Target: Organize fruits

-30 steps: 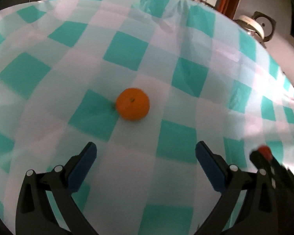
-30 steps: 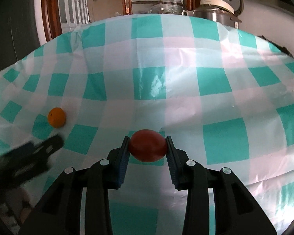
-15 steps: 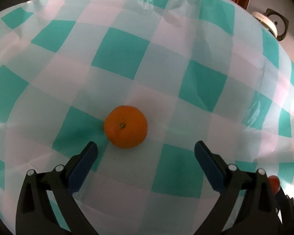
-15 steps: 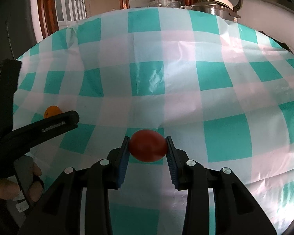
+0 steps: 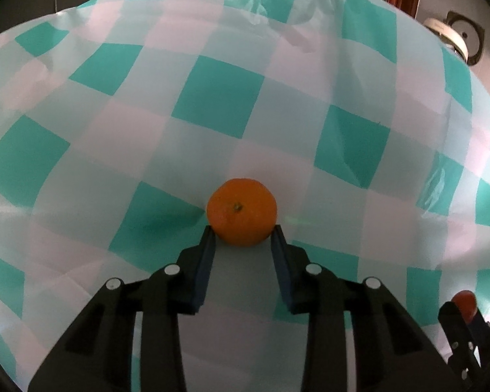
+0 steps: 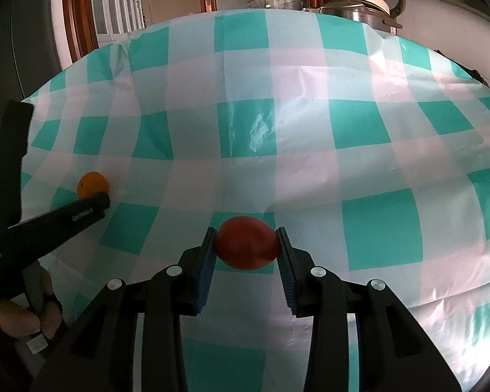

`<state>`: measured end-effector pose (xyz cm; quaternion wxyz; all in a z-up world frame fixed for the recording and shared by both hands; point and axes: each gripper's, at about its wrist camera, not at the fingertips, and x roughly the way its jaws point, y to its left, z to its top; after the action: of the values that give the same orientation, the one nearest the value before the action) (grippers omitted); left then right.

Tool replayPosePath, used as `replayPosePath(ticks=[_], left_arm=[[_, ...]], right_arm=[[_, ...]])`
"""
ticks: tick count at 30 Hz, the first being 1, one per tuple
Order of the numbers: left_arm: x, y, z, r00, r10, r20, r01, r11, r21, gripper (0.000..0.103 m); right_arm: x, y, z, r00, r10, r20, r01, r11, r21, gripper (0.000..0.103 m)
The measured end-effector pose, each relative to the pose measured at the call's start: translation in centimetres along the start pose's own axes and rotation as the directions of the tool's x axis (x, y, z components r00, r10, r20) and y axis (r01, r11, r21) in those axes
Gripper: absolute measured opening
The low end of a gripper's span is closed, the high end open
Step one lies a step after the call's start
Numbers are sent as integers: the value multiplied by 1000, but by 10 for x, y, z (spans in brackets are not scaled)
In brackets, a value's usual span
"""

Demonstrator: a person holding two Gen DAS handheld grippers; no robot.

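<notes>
The counter (image 6: 310, 170) is covered by a glossy plastic cloth (image 5: 212, 104) checked in teal, pale mint and pinkish white, creased and puckered in places, with bright glare patches on some teal squares. A small round orange mandarin (image 5: 241, 217) rests directly on the cloth, stem end facing up, at the border of a teal and a pale square.

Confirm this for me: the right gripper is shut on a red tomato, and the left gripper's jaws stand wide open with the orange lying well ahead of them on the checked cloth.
Not quite. The left gripper is not wide open: the left wrist view shows its jaws have just closed onto the orange, which sits between them on the checked cloth. The rest holds: the right gripper is shut on the red tomato.
</notes>
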<state>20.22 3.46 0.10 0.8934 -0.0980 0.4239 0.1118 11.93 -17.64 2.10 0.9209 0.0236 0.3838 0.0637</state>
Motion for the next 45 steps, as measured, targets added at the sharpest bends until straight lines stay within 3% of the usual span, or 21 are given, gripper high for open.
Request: replayPosePath(ticks=[5,9,13,16,23,26,27,28,30,34,36,38,39,40,43,45], left_arm=[[-25,-8,-7,994,33,101,-39,998,58,34],[-50,-8,-16,989,-7,145,-3,998,69,34],[-87,8,-32,982,-61,176,56,998,36,34],[-114,28,-48,980,-65,188,61,998,28,34],[-151,62,-93,987,16,161,-30,996,82,34],[-167,67,-111,983,43,176,-64,991,114,34],[-171,69,-116,982,46,181,-68,990,121,33],[-176,70,-120,981,51,188,-76,989,129,23],[-187,73,-130,978,58,199,-89,985,151,21],[-205,83,-144,979,34,199,-63,988,144,21],[-202,87,-147,988,-8,153,-15,989,146,21],[-195,100,-151,992,-67,106,54,992,115,37],[-191,112,-153,993,-86,83,79,993,87,56],[-188,125,-157,990,-118,77,114,992,56,63],[-178,150,-164,987,-157,39,156,987,24,74],[-173,149,-161,981,-193,11,192,980,40,76]], right_arm=[[2,-1,0,1000,6,-9,-6,1000,6,37],[3,-3,-1,1000,11,-14,-11,1000,16,37],[2,-2,-1,1000,8,-11,-8,1000,13,36],[2,1,0,1000,3,-12,-3,1000,-3,36],[-1,12,1,1000,-30,6,30,998,-54,36],[-14,14,-5,999,-30,17,31,998,-63,36],[-27,14,-11,1000,3,14,-2,999,-44,36],[-37,14,-15,1000,20,18,-19,999,-35,36],[-64,19,-25,998,50,40,-48,998,-41,36],[-102,34,-45,994,88,61,-84,993,-80,36],[-110,41,-54,995,78,59,-71,992,-108,37],[-115,35,-64,997,70,43,-67,995,-80,37],[-117,30,-67,997,69,41,-66,996,-65,37],[-120,25,-72,997,67,42,-65,997,-49,37],[-120,9,-86,996,79,37,-78,997,-10,37],[-113,2,-95,996,90,25,-90,996,18,37]])
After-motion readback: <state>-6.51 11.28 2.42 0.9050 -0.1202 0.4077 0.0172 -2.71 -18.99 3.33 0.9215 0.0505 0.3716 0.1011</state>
